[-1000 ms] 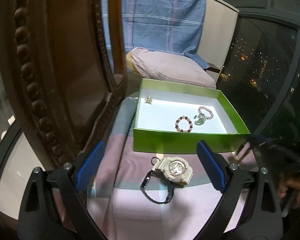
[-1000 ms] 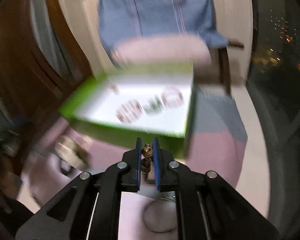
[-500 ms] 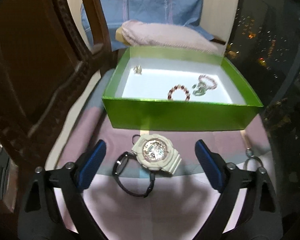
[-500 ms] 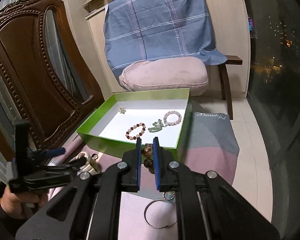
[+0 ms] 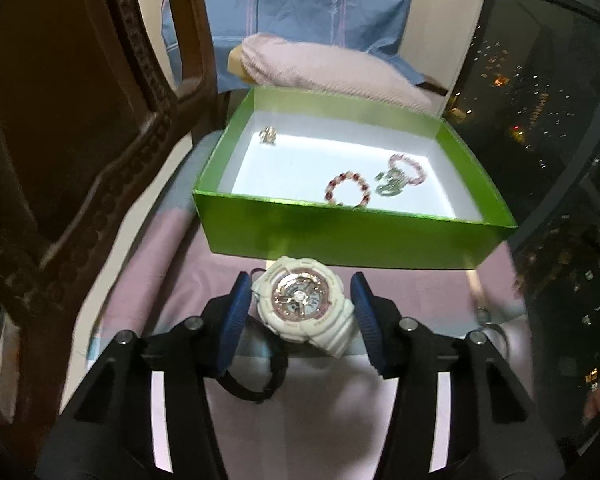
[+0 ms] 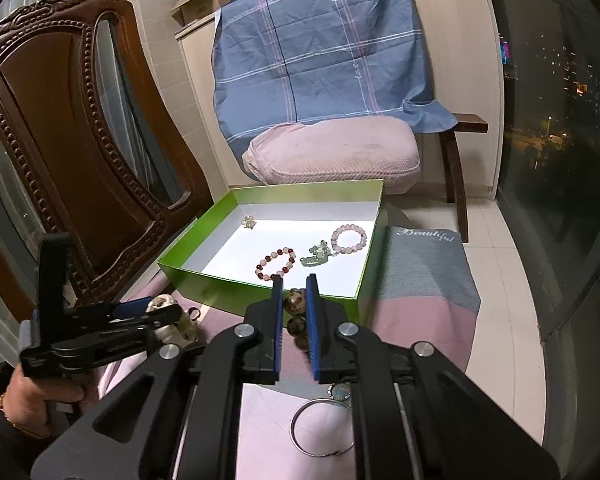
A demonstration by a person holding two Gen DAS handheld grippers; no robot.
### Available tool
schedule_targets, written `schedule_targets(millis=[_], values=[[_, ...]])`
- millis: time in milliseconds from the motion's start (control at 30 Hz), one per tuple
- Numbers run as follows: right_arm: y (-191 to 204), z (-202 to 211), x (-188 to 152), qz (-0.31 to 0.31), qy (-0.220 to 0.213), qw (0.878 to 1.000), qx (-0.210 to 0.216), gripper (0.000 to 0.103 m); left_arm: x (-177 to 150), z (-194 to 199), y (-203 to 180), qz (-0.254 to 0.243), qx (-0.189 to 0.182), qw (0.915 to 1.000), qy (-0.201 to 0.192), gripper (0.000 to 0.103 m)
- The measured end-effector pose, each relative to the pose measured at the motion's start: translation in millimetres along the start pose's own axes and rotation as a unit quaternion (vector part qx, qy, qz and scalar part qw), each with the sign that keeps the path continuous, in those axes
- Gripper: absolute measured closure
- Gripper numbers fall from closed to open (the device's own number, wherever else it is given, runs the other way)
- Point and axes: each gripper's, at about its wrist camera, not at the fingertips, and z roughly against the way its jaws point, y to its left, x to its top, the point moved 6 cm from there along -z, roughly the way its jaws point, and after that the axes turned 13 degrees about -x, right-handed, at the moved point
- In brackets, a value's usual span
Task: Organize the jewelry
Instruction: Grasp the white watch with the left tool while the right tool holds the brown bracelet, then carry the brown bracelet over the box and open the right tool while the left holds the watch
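left gripper [image 5: 298,300]: held low, jaws part-open, blue pads either side of the white watch [image 5: 302,304], contact unclear | right gripper [image 6: 294,312]: raised, jaws clamped on a brown speckled bead bracelet [image 6: 296,316] | left hand [image 6: 40,394]: wrapped round the gripper's handle

The right gripper [image 6: 293,312] pinches a string of brown speckled beads [image 6: 294,312] between its blue pads [image 6: 276,320], just in front of the green box [image 6: 260,286]. Inside the box lie a red-and-white bracelet [image 6: 275,265], a pale pink bracelet [image 6: 349,237], a green charm [image 6: 316,254] between them, and a small trinket [image 6: 249,222] near the far corner. A silver bangle [image 6: 320,428] rests on the pink cloth [image 6: 416,320]. At left, the left gripper [image 6: 156,314] sits over a white watch [image 6: 172,326].
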Motion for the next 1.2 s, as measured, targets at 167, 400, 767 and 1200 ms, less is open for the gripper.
schedule_targets(millis=[167, 400, 767, 1200], values=[[5, 8, 1, 0.005, -0.008, 1.000, 0.006, 0.092, 11, 50, -21, -0.046, -0.047, 0.9965, -0.051, 0.052], [14, 31, 6, 0.013, -0.024, 0.999, 0.018, 0.092, 24, 99, -24, -0.066, -0.077, 0.9900, -0.098, 0.052], [18, 47, 9, 0.018, -0.030, 0.999, 0.025, 0.092, 22, 105, -13, -0.064, -0.066, 0.9916, -0.091, 0.052], [19, 46, 10, 0.019, -0.027, 0.999, 0.026, 0.092, 20, 97, -18, -0.072, -0.067, 0.9918, -0.081, 0.052]])
